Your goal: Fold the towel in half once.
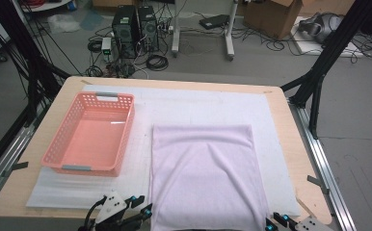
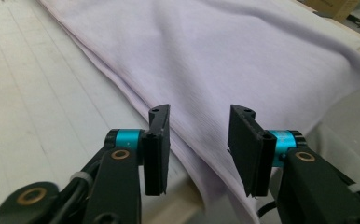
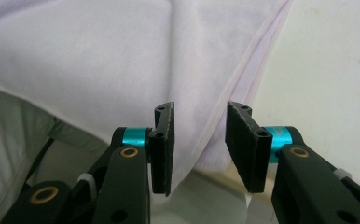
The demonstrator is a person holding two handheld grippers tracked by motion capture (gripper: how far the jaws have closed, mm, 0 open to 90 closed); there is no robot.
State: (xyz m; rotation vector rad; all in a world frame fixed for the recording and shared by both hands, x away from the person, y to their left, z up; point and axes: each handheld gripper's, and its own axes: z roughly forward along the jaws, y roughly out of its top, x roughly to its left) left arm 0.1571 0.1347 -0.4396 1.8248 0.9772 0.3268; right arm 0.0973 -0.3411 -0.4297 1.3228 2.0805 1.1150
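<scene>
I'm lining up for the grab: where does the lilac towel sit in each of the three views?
High view: the lilac towel lies centre-right on the white mat, its near end at the table's front edge, right of the pink basket.
Left gripper view: it runs from the top down between the open left gripper.
Right gripper view: it covers the upper left, its corner between the open right gripper.
Shared landmark: the towel's hemmed side edges.
</scene>
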